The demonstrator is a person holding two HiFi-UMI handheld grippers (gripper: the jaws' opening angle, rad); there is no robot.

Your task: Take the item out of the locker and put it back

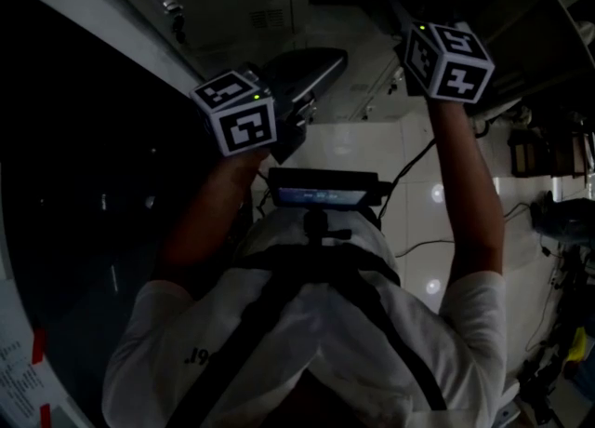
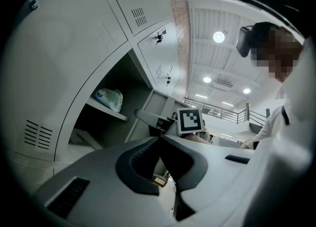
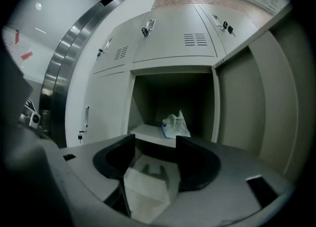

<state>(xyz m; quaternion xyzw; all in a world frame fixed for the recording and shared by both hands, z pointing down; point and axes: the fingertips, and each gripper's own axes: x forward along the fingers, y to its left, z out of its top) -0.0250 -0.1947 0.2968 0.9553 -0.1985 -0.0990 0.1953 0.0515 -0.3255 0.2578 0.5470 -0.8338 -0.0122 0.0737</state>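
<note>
Right fingers: parted, nothing between them, on the right gripper (image 3: 155, 138).
Left fingers: tips pressed together, empty, on the left gripper (image 2: 159, 141).
Item: white crumpled plastic bag (image 3: 175, 125) on the shelf (image 3: 145, 133) inside the open grey metal locker (image 3: 143, 97).
Approach: bag lies far ahead, slightly right of the right fingers' gap — probably that hand's reach.

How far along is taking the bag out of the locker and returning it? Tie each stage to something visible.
Done: the locker door stands open. In hand: nothing. The right gripper faces the compartment with jaws apart and empty; the left gripper is shut on nothing. The white bag sits on the shelf, so grasping, lifting out and replacing seem left, though a finished round trip would look the same.
</note>
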